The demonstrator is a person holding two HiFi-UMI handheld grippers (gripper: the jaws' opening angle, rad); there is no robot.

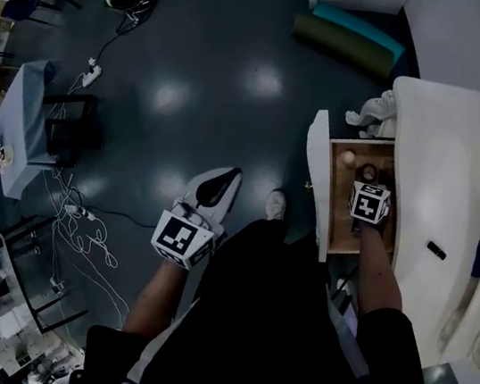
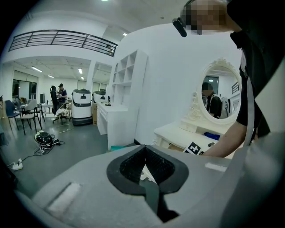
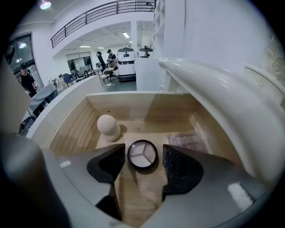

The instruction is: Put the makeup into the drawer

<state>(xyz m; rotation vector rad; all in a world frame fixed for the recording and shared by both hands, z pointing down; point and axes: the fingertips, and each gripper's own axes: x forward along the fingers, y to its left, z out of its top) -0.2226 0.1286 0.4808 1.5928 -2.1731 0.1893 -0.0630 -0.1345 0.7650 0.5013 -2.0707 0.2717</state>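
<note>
Between my right gripper's (image 3: 143,156) parted fingers (image 3: 180,167): round compact (image 3: 142,153), untouched, on drawer (image 3: 133,107) bottom; palette (image 3: 187,141) beside it shows only in right gripper view; left gripper's (image 2: 147,167) fingers together, empty, over glossy floor (image 1: 197,62).

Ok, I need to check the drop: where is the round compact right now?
In the right gripper view, the round compact lies on the drawer floor between the right gripper's open jaws, beige sponge up-left, clear palette to its right.

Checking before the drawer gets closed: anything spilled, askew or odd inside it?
Nothing stands out. The sponge stands upright, the round compact and clear palette lie flat in the drawer, nothing spilled.
</note>
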